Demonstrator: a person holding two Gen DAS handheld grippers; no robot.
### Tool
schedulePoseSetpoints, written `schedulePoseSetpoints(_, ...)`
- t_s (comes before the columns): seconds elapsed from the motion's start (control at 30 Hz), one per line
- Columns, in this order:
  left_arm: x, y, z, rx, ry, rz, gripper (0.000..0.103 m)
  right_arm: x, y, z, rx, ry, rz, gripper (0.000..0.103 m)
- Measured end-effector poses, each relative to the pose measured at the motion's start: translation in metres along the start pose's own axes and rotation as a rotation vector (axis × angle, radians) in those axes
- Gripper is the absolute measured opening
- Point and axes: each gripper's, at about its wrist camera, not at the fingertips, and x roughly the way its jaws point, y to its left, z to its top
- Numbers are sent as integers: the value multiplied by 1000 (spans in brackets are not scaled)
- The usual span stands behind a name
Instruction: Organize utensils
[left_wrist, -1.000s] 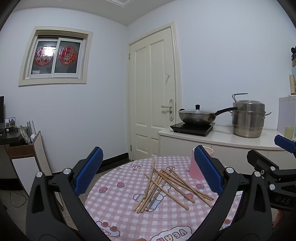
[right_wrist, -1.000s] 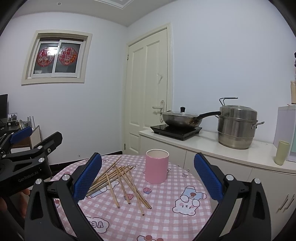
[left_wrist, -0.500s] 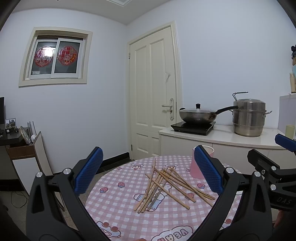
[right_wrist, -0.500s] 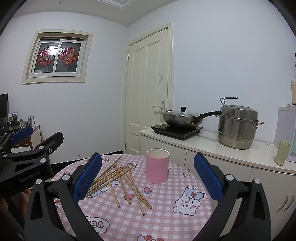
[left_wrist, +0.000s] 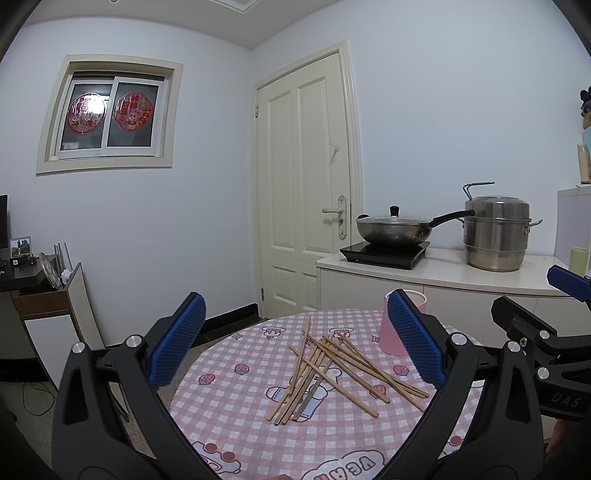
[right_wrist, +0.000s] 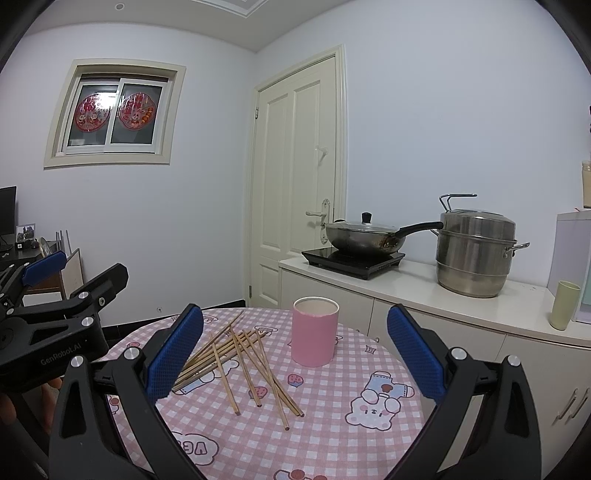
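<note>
Both hand-held grippers, left (left_wrist: 293, 341) and right (right_wrist: 294, 354), hover with jaws apart above the bench (right_wrist: 332, 424); no chopsticks (right_wrist: 236, 354) gathered yet beside the pink cup (right_wrist: 314, 336), so next comes pinching one.

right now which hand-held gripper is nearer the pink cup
Right. The right hand-held gripper faces the pink cup head-on; the left hand-held gripper sits further left, facing the chopsticks.

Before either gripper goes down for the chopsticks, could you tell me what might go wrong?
The chopsticks lie crossed in a loose pile, so pinching one may drag or scatter others. The cup stands empty and upright close beside them; a bump could tip it. Some tips reach toward the table edge and might roll off.
</note>
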Motion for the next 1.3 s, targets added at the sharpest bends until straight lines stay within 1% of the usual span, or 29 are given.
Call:
schedulePoseSetpoints(0.77, 1, -2, 0, 7, 4, -1, 97, 1, -1, -2, 8, -2, 0, 96)
schedulePoseSetpoints(1.3, 5, -2, -4, 14, 25, 5, 97, 2, -1, -3, 11, -4, -6, 96)
